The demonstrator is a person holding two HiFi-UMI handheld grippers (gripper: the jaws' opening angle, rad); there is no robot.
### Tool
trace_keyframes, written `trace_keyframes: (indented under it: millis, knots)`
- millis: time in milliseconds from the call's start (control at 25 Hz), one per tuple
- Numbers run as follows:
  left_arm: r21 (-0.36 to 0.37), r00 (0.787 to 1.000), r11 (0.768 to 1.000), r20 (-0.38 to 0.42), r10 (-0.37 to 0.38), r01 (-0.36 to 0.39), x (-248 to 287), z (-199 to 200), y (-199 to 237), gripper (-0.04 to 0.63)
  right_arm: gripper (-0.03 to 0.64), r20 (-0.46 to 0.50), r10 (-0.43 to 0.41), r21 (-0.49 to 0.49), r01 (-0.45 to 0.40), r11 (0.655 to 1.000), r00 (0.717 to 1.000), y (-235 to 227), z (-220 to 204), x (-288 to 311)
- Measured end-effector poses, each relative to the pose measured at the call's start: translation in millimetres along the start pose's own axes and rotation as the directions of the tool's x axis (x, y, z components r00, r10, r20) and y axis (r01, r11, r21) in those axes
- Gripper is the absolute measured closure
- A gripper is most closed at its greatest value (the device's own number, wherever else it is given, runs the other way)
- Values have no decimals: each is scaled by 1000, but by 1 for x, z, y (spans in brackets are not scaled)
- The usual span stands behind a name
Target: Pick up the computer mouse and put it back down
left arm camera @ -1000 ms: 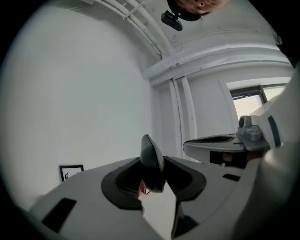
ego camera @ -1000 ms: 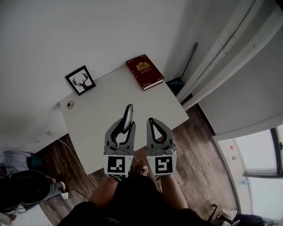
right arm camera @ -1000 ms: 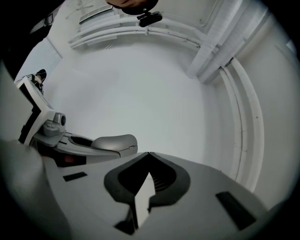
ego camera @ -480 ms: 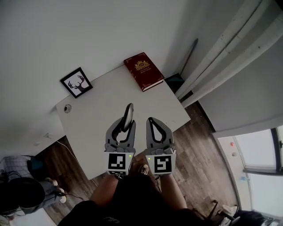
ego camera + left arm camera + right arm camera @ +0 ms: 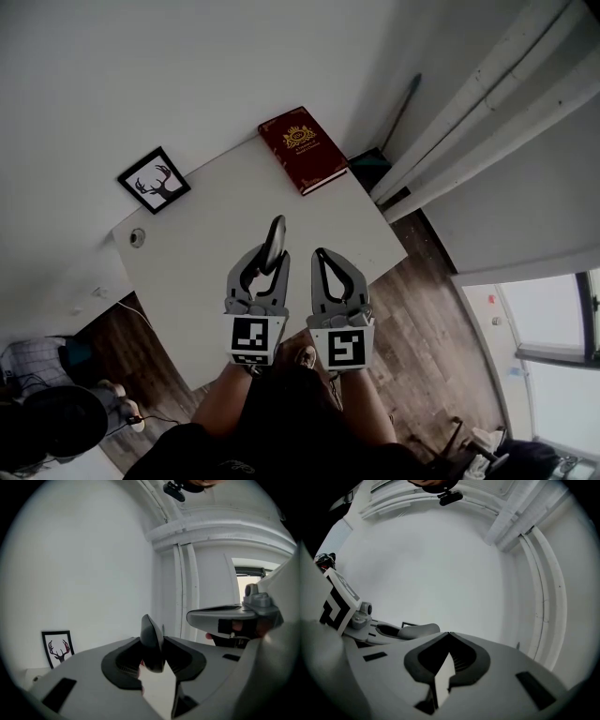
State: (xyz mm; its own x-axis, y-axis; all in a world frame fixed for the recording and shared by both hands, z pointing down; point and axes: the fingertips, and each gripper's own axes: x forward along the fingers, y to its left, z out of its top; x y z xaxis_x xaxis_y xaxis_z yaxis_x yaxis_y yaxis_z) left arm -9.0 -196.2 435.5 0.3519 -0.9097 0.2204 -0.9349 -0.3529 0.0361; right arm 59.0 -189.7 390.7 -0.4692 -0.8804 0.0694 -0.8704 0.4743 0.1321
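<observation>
A black computer mouse (image 5: 274,243) stands on edge between the jaws of my left gripper (image 5: 272,255), held in the air above the white table (image 5: 197,253). In the left gripper view the mouse (image 5: 152,643) is pinched between both dark pads, and the gripper (image 5: 153,645) is shut on it. To its right my right gripper (image 5: 322,255) hovers over the table's near right part, shut with nothing in it. The right gripper view shows its jaw tips (image 5: 448,634) meeting, with the left gripper (image 5: 393,631) beside it at the left.
A dark red book (image 5: 303,149) lies at the table's far right corner. A framed deer picture (image 5: 153,180) leans against the wall at the far left, also in the left gripper view (image 5: 58,648). A small round cable port (image 5: 138,238) sits near the left edge. Wooden floor (image 5: 422,319) lies to the right.
Both grippers have drifted slightly forward over the table and lower, the mouse still held in the left one. The table, book and picture have shifted a little in the head view.
</observation>
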Motion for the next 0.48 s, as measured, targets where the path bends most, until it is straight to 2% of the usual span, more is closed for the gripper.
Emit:
trace_keyframes:
  millis: [480]
  knots:
    - [-31, 998, 999, -70, -6, 4, 41, -31, 20, 457, 597, -71, -1, 8, 2, 1000, 998, -11, -28, 30]
